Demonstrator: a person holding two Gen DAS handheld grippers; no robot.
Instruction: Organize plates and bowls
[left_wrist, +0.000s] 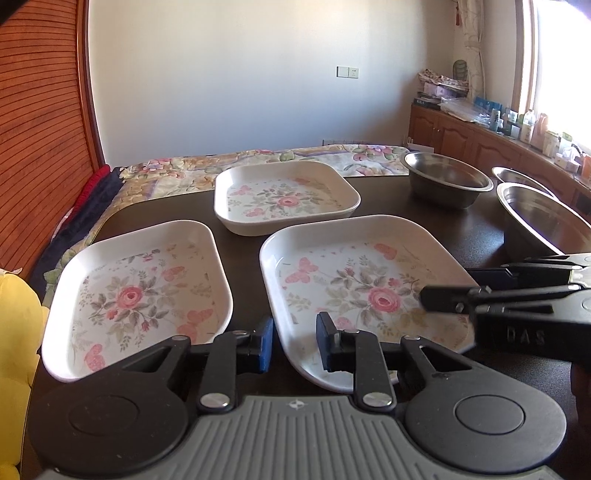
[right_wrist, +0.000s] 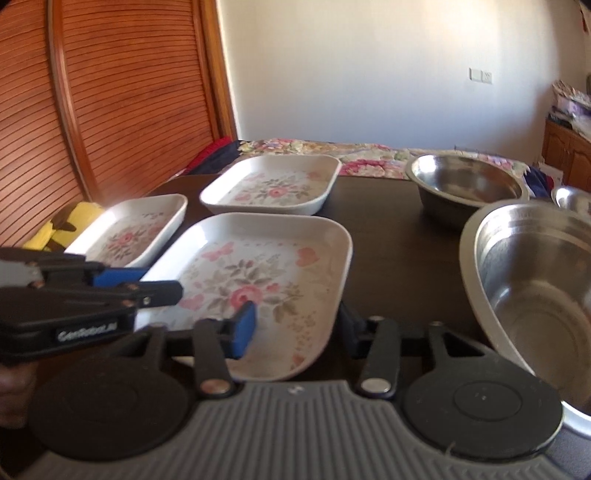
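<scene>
Left wrist view: three floral plates and three steel bowls sit on the dark bench; the left gripper is spread, empty, above the gap between the two near plates. Right wrist view: the right gripper, also spread, straddles the nearest plate's front corner.

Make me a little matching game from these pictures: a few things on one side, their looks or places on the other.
Things:
1. plates
2. bowls
3. table
4. toy

Descriptions:
A. shiny metal
B. dark brown top
C. yellow, at the table's left edge
D. white with pink roses

Pairs: 1-D, 2-A, 3-B, 4-C
</scene>
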